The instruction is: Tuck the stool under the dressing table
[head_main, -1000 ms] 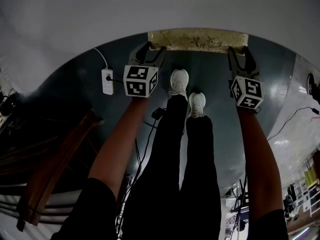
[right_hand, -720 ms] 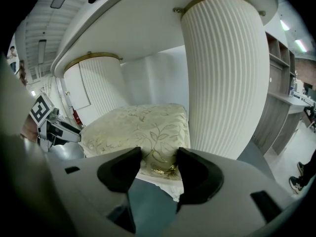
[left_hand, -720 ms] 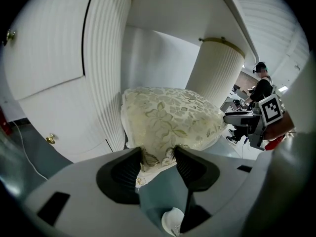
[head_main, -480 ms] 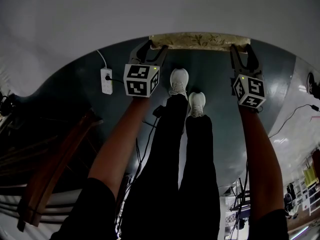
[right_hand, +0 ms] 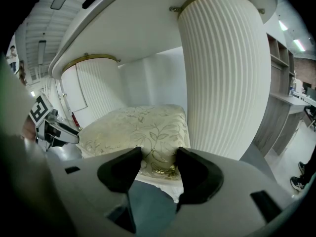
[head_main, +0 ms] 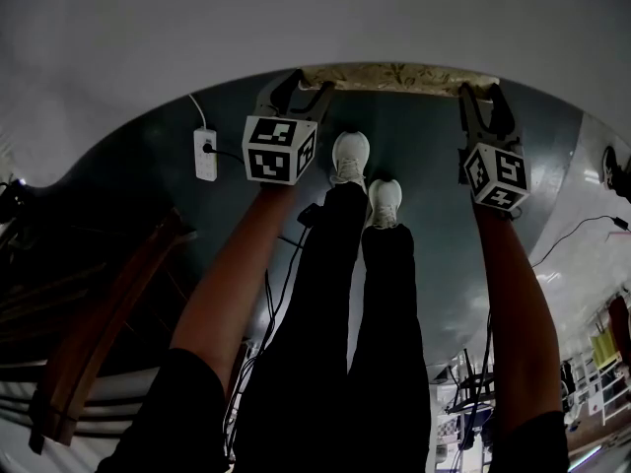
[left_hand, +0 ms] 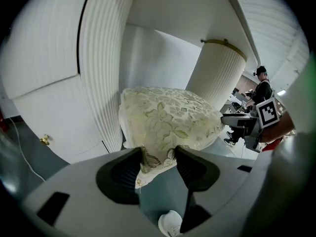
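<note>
The stool (head_main: 399,77) has a cream cushion with a gold leaf pattern; in the head view only its near strip shows from under the white dressing table top (head_main: 296,18). My left gripper (head_main: 296,87) is shut on the cushion's near left corner, and my right gripper (head_main: 485,99) is shut on the near right corner. In the left gripper view the stool (left_hand: 168,117) sits between two fluted white table legs (left_hand: 106,68), with the gripper (left_hand: 158,158) pinching its fringe. The right gripper view shows the stool (right_hand: 138,125) beside a fluted leg (right_hand: 222,73), its edge held by the gripper (right_hand: 158,164).
A white power strip (head_main: 205,154) with a cord lies on the dark floor at the left. A brown wooden piece of furniture (head_main: 108,304) stands at the lower left. The person's white shoes (head_main: 352,158) are just behind the stool. Another person (left_hand: 260,85) stands in the far background.
Both grippers have moved forward with the stool. Less of the cushion shows from under the table top than a second ago.
</note>
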